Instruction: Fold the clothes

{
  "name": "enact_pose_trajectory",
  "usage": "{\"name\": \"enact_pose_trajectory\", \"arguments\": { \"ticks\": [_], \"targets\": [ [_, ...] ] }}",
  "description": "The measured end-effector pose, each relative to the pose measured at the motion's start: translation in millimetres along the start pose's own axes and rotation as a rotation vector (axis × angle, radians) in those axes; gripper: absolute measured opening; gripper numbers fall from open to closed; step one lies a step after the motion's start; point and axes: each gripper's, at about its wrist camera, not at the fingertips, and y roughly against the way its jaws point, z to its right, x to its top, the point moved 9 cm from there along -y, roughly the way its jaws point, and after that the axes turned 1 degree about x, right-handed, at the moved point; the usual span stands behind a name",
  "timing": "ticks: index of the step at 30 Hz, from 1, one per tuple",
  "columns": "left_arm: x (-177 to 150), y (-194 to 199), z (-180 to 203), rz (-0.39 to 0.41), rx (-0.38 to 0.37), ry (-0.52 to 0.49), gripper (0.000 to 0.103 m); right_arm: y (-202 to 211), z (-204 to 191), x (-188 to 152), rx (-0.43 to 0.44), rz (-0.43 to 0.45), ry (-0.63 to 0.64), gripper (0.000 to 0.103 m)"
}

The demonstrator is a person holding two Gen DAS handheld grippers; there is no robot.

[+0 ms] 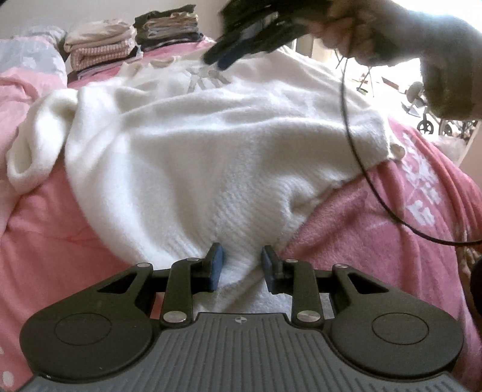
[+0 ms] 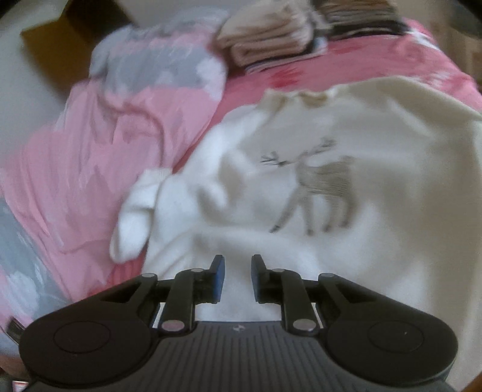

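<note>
A white knitted sweater (image 1: pixel 195 144) lies spread on a pink bed cover (image 1: pixel 60 241), one sleeve (image 1: pixel 27 150) folded over at the left. My left gripper (image 1: pixel 242 265) is at its near hem, shut on a bunched fold of the knit that fills the gap between its blue pads. My right gripper (image 2: pixel 238 277) hovers above the sweater (image 2: pixel 376 256) with its fingers apart and nothing between them. A grey deer motif (image 2: pixel 325 184) shows ahead of it, near the frilled collar. In the left wrist view the right gripper (image 1: pixel 217 58) is blurred over the far part of the sweater, held by a hand (image 1: pixel 340 33).
Two stacks of folded clothes (image 1: pixel 102 45) (image 1: pixel 168 27) stand at the far edge of the bed. A crumpled pink and grey duvet (image 2: pixel 150 66) lies left of the sweater. A black cable (image 1: pixel 352 144) hangs from the right hand across the sweater's right side. A brown box (image 2: pixel 60 36) sits beyond the bed.
</note>
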Motion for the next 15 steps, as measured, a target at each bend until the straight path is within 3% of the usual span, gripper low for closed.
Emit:
{"name": "enact_pose_trajectory", "arguments": {
  "ticks": [7,15],
  "targets": [
    [3,11,1,-0.004,-0.031,-0.009,0.034,64,25,-18,-0.036,0.068,-0.097,0.020],
    [16,40,11,0.058,-0.111,0.006,0.034,117,44,-75,-0.067,0.081,-0.235,0.020]
  ]
}}
